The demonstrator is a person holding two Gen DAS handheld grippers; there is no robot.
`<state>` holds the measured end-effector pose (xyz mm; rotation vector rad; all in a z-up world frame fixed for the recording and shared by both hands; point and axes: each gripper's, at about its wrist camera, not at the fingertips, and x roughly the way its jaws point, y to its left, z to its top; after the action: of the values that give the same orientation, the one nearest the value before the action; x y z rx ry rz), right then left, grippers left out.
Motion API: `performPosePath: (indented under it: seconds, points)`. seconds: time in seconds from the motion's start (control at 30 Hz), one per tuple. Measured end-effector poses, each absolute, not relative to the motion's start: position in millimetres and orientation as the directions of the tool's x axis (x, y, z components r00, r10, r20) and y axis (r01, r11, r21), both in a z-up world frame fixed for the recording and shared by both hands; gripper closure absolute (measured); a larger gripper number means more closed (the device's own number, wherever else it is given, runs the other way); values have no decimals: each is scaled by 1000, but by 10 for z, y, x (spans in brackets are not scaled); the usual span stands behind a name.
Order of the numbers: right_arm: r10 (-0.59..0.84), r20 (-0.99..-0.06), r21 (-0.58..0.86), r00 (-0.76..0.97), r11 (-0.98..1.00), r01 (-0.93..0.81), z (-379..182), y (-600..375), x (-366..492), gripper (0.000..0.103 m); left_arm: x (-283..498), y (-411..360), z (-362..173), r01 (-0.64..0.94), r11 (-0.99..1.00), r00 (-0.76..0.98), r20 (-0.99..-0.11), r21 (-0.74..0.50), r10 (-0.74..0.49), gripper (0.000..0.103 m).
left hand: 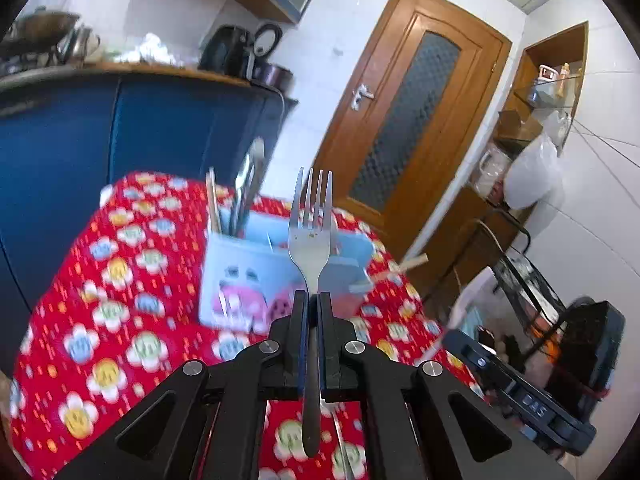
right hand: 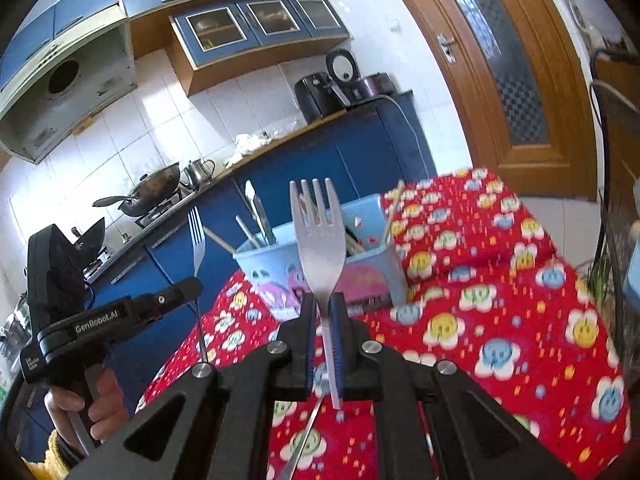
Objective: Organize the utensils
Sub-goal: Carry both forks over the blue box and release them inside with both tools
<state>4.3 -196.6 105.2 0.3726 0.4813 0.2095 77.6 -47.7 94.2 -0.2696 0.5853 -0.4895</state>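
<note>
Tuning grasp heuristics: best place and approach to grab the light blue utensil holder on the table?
Judging from both views, grip the light blue utensil holder by a wall at its rim, from the right side. It stands upright with thin straight walls. Chopsticks and other utensils stick up from its compartments, so descending over the middle risks hitting them. Both grippers are full: left gripper, right gripper each hold a fork.

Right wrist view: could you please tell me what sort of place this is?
Most likely a home kitchen: a wok on a gas stove, a range hood above it, and blue wall cabinets.
</note>
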Motion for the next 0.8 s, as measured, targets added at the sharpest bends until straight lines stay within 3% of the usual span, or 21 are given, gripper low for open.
performPosePath:
  seconds: [0.5, 0.8]
  points:
    - [235, -354, 307, 905, 943, -124, 1414, -1957, 500, 94, 1308, -543, 1424, 305, 914, 877, -295, -267, -379, 99]
    - [181, -328, 241, 927, 965, -103, 1518, -1984, 851, 94, 1617, -585, 1439, 250, 941, 924, -236, -226, -302, 99]
